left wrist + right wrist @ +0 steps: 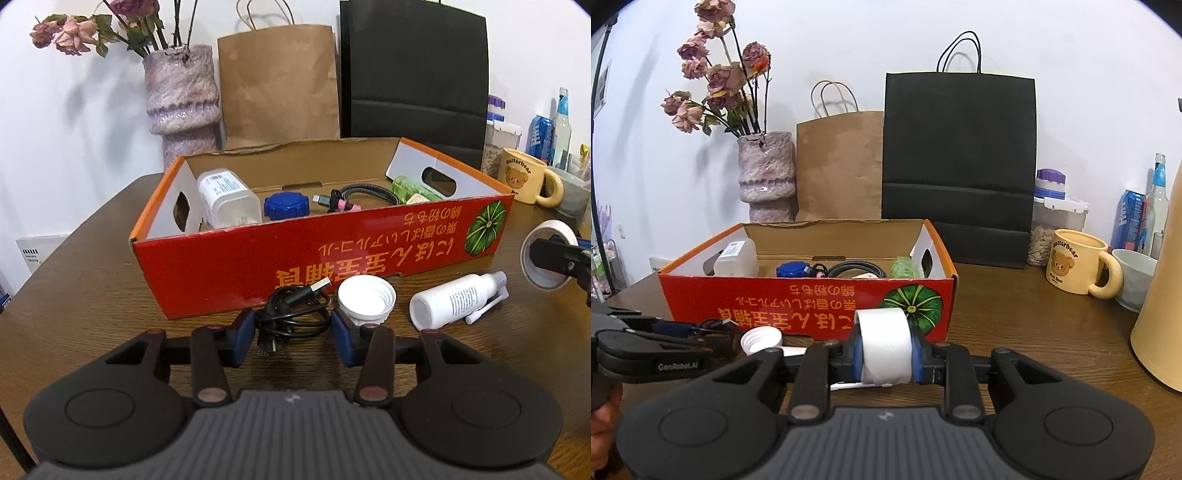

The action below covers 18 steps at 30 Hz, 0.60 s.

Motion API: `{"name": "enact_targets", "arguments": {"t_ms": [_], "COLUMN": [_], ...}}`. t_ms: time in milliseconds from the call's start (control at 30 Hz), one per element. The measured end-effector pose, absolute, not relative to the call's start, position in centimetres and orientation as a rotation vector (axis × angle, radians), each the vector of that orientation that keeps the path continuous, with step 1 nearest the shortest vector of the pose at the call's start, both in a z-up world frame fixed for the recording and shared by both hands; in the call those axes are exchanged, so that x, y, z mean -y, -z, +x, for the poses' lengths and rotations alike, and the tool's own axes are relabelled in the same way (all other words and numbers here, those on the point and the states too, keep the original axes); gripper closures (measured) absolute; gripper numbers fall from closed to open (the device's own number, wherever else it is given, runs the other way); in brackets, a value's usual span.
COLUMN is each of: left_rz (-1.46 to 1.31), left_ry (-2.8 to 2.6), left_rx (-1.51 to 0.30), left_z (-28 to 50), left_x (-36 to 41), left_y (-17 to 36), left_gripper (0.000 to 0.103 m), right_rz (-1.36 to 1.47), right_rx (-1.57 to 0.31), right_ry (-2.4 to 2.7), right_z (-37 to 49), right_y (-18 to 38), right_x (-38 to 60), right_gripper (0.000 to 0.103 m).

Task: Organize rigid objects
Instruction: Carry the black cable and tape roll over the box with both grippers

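Though bundled, black cable (291,317) between jaws.

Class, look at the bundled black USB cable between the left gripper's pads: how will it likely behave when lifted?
The black cable is loosely coiled, so it will probably sag and its plug end may dangle. It looks light. Its loops could catch the white cap beside it.

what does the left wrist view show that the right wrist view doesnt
Left wrist view only: the white spray bottle lying whole on the table, and the left gripper closed on the black cable. Right wrist view only: the cream jug, and the right gripper clamping the tape roll. Both: red box, white cap, bear mug.
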State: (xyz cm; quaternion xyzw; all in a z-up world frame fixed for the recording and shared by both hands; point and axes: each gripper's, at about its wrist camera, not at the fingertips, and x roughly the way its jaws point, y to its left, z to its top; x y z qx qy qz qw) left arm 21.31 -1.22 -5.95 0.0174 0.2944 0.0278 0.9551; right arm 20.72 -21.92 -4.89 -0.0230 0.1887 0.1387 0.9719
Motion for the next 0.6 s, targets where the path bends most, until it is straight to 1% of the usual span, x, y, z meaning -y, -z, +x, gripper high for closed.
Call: {"name": "enact_targets", "arguments": {"t_ms": [600], "left_rz": [0.016], "left_ry": [-0.123], "left_rx": [-0.499], "left_z": [17.3], "left_x": [0.6], "left_y": [3.7], "left_gripper": [0.058], "right_rz": [-0.034], "right_rx": [-0.357], "right_ry": [-0.34], "right_z": [19.5], "right_y": [3.8], "right_x": [21.6], "right_gripper": [0.079]}}
